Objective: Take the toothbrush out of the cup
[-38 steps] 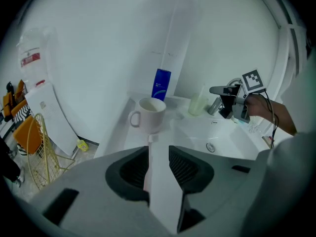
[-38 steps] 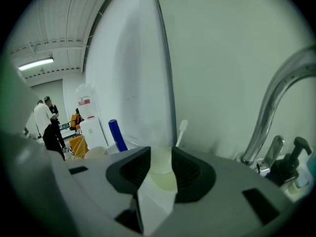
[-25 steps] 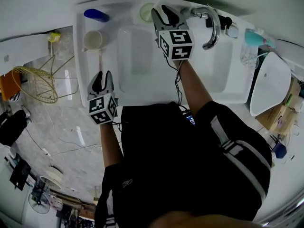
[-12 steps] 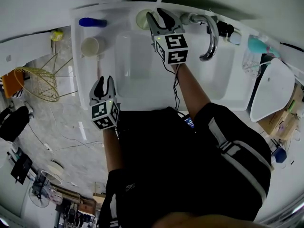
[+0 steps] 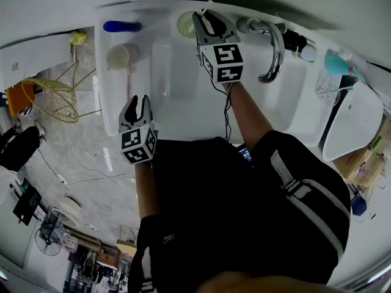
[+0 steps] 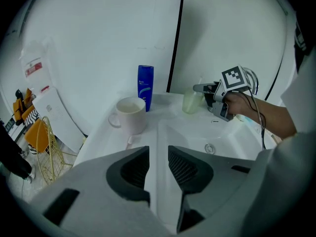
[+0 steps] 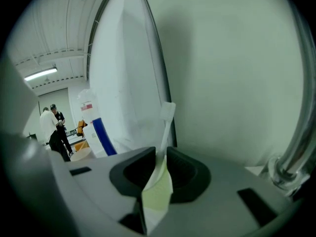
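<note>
A pale green cup (image 5: 185, 22) stands on the back rim of the white sink (image 5: 183, 96), left of the faucet. A white toothbrush (image 7: 165, 127) stands upright in the cup (image 7: 158, 194). My right gripper (image 5: 206, 18) reaches over the cup. Its jaws have just been closing and now pinch the toothbrush handle between the pads. My left gripper (image 5: 135, 102) hovers over the sink's front left rim, open with nothing between its fingers (image 6: 134, 167). In the left gripper view the cup (image 6: 190, 101) shows beside the right gripper (image 6: 201, 89).
A white mug (image 5: 121, 56) and a blue bottle (image 5: 122, 26) sit on the sink's left ledge. The chrome faucet (image 5: 273, 47) arches just right of my right gripper. A yellow wire basket (image 5: 52, 99) stands on the floor at left. A teal item (image 5: 339, 63) lies at far right.
The right gripper's jaws have narrowed onto the toothbrush above the cup. Both grippers stay about where they were.
</note>
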A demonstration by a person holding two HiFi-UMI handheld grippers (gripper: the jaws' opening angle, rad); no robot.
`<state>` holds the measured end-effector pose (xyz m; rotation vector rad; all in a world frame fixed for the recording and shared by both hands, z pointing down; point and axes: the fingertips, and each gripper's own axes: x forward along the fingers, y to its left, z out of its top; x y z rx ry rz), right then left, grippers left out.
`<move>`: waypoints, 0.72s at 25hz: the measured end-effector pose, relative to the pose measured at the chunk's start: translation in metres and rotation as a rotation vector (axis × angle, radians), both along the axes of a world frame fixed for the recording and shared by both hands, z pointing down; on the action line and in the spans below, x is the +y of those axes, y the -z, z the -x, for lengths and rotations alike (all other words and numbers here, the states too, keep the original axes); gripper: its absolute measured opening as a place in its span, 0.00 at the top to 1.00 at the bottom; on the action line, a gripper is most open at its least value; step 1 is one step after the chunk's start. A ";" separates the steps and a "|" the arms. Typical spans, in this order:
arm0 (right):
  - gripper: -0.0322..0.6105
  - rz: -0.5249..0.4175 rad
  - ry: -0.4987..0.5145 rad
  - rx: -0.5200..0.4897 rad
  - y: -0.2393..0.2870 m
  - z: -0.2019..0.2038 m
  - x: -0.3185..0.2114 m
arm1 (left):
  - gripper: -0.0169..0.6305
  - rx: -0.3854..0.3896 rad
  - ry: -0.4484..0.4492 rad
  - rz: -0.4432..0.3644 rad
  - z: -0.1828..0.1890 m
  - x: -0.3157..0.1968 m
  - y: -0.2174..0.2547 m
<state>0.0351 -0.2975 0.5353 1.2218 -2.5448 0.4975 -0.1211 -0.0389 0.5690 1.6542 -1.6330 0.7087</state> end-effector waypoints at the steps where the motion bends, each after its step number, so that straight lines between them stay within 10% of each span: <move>1: 0.83 -0.002 -0.003 -0.005 0.001 0.000 0.000 | 0.78 -0.001 0.002 0.000 0.001 0.000 0.000; 18: 0.87 -0.042 -0.054 -0.069 0.023 -0.009 0.001 | 0.78 0.011 -0.017 -0.009 0.000 -0.003 0.001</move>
